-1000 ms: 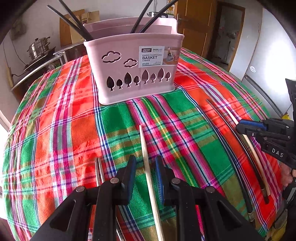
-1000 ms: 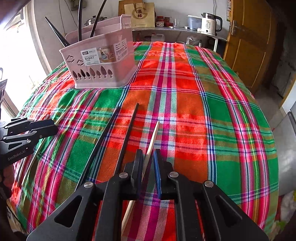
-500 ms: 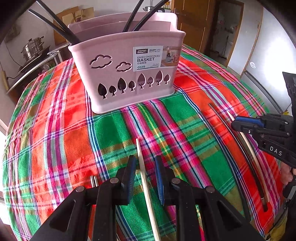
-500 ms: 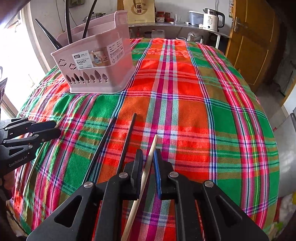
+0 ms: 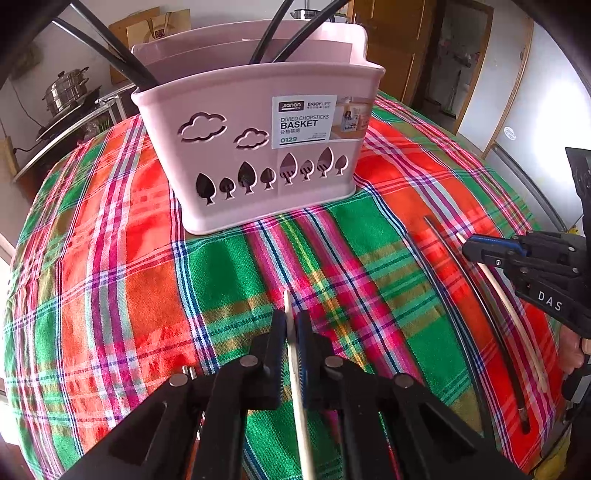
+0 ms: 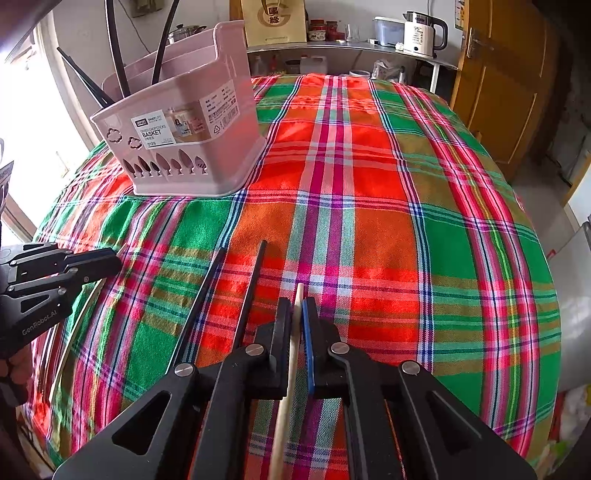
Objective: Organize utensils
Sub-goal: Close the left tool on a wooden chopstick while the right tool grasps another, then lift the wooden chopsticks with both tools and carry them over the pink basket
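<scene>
A pink divided chopstick basket (image 5: 258, 147) stands on the plaid tablecloth with several black chopsticks upright in it; it also shows in the right wrist view (image 6: 184, 136). My left gripper (image 5: 291, 325) is shut on a pale wooden chopstick (image 5: 297, 387), its tip poking out just ahead of the fingers. My right gripper (image 6: 297, 314) is shut on another pale wooden chopstick (image 6: 288, 376). Two black chopsticks (image 6: 229, 295) lie on the cloth just left of the right gripper. The right gripper also shows at the right edge of the left wrist view (image 5: 532, 266).
Two metal chopstick tips (image 5: 186, 371) lie on the cloth left of my left gripper. The table (image 6: 406, 221) is round with a red, green and pink plaid cloth. A counter with a kettle (image 6: 421, 33) stands behind, a wooden door (image 6: 509, 81) to the right.
Both grippers closed on their wooden chopsticks and slid forward along them, so less stick shows ahead of the fingers. The left gripper moved closer to the basket.
</scene>
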`<action>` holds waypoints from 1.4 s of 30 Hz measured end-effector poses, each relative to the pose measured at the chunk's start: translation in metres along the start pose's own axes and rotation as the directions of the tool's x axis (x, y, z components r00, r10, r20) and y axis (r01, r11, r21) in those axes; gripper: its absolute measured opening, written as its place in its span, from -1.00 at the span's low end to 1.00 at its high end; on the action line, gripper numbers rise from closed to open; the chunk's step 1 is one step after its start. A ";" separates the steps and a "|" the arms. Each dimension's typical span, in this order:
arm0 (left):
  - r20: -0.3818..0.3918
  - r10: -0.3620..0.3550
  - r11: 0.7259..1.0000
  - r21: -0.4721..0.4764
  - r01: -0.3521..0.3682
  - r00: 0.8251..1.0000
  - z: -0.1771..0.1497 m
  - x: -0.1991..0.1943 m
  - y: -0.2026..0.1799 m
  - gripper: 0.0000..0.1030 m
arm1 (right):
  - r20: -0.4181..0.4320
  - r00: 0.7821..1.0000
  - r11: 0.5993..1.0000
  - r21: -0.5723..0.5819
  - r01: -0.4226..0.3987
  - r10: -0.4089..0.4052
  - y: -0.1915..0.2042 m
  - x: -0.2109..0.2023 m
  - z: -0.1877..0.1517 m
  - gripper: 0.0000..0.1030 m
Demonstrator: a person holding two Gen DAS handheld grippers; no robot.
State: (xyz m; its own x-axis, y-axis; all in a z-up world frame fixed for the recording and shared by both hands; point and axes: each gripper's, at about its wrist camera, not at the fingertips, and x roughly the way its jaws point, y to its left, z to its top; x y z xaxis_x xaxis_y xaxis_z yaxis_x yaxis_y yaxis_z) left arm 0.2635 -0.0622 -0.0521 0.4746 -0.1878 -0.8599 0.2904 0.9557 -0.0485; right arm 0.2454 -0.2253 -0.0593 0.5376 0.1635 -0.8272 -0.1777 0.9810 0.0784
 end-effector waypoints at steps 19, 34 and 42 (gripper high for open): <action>0.118 -0.072 0.997 -0.019 0.075 0.990 0.019 -0.062 0.017 -0.91 | 0.154 0.986 0.997 0.003 -0.073 0.071 0.002 -0.060 0.016 -0.90; 0.289 -0.091 0.996 0.007 0.093 0.953 0.028 -0.147 0.010 -0.91 | 0.328 0.940 0.995 -0.016 -0.094 0.094 0.008 -0.131 0.023 -0.90; 0.314 -0.086 0.996 0.006 0.088 0.946 0.024 -0.163 0.012 -0.91 | 0.372 0.923 0.995 -0.044 -0.088 0.098 0.015 -0.153 0.022 -0.90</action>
State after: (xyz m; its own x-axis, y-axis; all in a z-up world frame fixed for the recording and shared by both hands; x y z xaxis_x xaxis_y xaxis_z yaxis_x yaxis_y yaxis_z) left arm 0.2092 -0.0250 0.0999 0.6848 -0.3305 -0.6495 0.3362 0.9340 -0.1208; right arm 0.1790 -0.2332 0.0804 0.7854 0.2862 -0.5488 -0.2604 0.9572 0.1265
